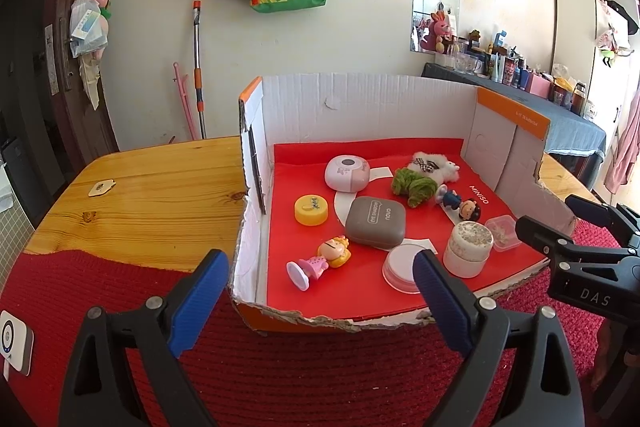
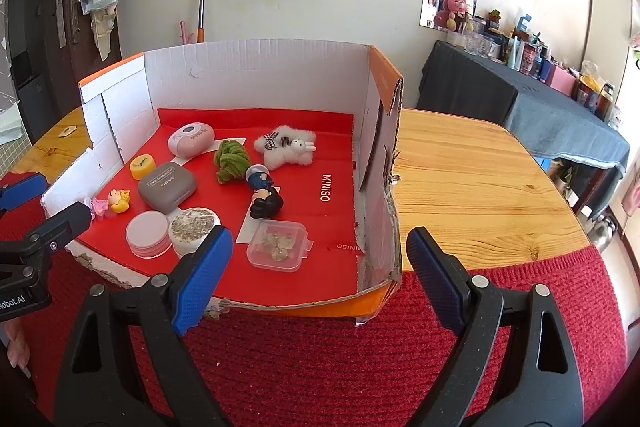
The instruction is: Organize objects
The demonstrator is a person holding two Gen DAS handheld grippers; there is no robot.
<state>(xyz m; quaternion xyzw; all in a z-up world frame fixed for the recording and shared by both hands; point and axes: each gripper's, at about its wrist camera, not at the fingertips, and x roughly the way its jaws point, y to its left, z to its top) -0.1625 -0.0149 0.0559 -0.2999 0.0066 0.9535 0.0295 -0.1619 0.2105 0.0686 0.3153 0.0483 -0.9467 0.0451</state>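
Box (image 2: 260, 83) liner reads MINISO; grey case (image 2: 167, 186) "EYE SHADOW".

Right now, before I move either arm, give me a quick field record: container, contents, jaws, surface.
container: cut-down cardboard box, red liner, front wall low
contents: grey eye-shadow case, yellow tin, clear plastic box, green yarn, white plush, two figurines
left gripper: jaws open, empty
right gripper: jaws open, empty
surface: wooden table, red mat

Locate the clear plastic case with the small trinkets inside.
In the right wrist view the clear plastic case lies on the red floor of the cardboard box, near its torn front edge, just right of the glitter-lidded jar.
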